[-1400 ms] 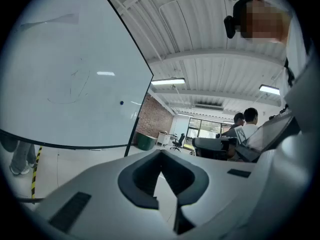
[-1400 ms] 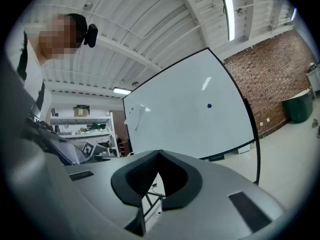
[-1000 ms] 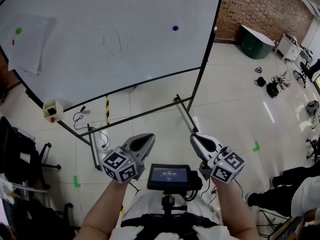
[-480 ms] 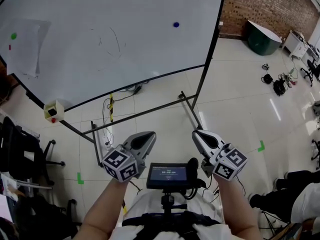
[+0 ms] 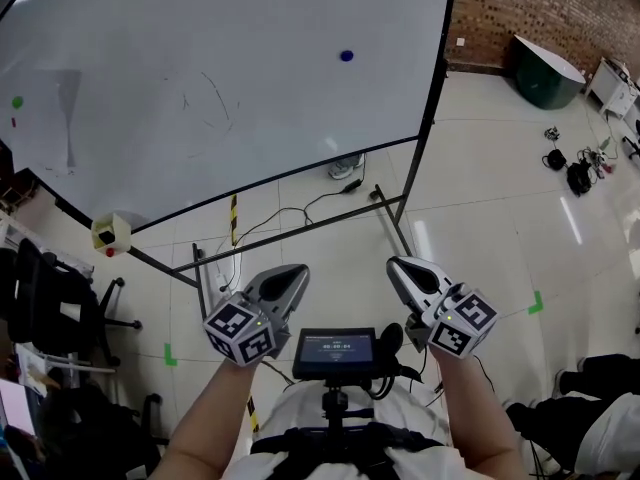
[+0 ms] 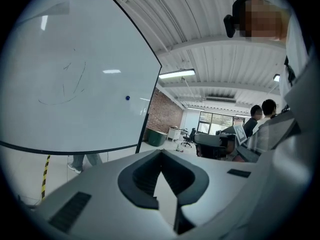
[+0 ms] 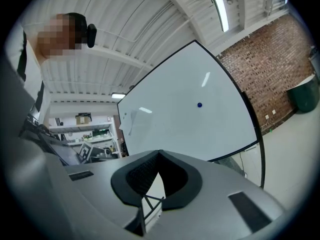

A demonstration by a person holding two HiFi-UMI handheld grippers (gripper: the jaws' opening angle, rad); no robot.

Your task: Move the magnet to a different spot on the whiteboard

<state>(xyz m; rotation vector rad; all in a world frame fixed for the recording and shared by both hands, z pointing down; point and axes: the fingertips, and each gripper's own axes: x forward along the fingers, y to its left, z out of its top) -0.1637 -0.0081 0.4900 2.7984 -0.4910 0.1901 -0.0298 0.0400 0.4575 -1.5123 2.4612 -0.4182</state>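
A small blue magnet (image 5: 346, 56) sticks to the upper right part of the whiteboard (image 5: 230, 78). It also shows as a dot in the left gripper view (image 6: 127, 98) and the right gripper view (image 7: 199, 104). My left gripper (image 5: 292, 276) and right gripper (image 5: 400, 266) are held side by side in front of my body, well short of the board. Both point toward it. The left gripper (image 6: 161, 152) has its jaws together with nothing between them, and so does the right gripper (image 7: 159, 153). Faint pen curves mark the board's middle.
A green magnet (image 5: 17, 102) and a paper sheet (image 5: 65, 128) sit on the board's left side. A yellow-white box (image 5: 110, 234) hangs at its lower left corner. Stand legs and cables (image 5: 300, 208) lie on the floor below. Chairs (image 5: 50, 308) stand left, people (image 6: 262, 115) to the side.
The whiteboard's lower edge and stand have slid down and nearer in the head view, as I come closer. Both grippers hold the same pose, jaws still together.
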